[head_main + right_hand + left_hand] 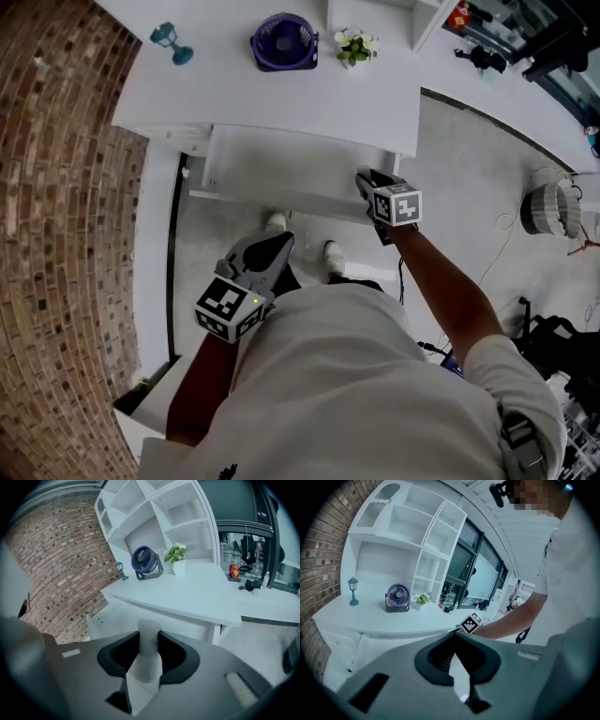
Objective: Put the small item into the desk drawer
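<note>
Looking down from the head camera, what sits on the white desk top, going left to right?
small teal lamp-post ornament → round purple desk fan → small green plant in a white pot

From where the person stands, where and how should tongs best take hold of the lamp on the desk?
Probably by the thin stem of the lamp, between its wide head and its round foot. It stands upright, so hold the tongs level and come in over the front edge of the desk. The shelf unit closes off the rear, and the fan stands apart beside it.
</note>
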`<action>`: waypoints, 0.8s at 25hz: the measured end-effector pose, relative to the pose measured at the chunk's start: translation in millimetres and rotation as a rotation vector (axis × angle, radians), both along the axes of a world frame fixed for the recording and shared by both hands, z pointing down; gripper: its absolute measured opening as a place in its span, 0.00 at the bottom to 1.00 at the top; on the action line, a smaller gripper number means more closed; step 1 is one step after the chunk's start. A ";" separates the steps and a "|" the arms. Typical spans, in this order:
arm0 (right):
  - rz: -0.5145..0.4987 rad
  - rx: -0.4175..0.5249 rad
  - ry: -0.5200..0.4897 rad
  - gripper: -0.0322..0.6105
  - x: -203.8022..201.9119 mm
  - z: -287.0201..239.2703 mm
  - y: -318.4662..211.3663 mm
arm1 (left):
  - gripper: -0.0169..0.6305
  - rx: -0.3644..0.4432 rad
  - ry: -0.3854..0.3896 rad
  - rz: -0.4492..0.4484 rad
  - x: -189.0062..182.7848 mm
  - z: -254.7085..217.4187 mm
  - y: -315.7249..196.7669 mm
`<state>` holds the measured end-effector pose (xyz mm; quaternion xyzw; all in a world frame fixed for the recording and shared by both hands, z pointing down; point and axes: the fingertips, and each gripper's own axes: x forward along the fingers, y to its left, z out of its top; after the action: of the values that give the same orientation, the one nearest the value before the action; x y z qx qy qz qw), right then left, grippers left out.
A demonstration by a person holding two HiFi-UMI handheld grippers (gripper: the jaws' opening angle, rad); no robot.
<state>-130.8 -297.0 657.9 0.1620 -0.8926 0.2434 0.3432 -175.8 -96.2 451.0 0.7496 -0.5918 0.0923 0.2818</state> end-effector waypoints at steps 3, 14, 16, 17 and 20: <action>0.077 -0.012 0.050 0.26 -5.4 20.0 -13.4 | 0.04 0.007 -0.014 0.087 -26.8 -4.0 -14.9; 0.291 -0.020 0.194 0.26 -9.2 81.0 -45.1 | 0.04 -0.033 -0.036 0.306 -116.8 -0.1 -44.9; 0.314 -0.022 0.210 0.26 -9.1 89.9 -49.9 | 0.04 -0.049 -0.032 0.333 -125.2 6.3 -49.5; 0.327 -0.027 0.221 0.26 -8.8 94.0 -51.9 | 0.04 -0.054 -0.030 0.344 -128.5 9.0 -52.2; 0.379 -0.057 0.260 0.27 -7.4 104.5 -54.7 | 0.04 -0.062 -0.019 0.373 -136.9 14.6 -58.8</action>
<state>-138.2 -351.7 762.4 0.3468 -0.7873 0.3057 0.4079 -312.7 -154.9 465.6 0.8362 -0.4423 0.1683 0.2773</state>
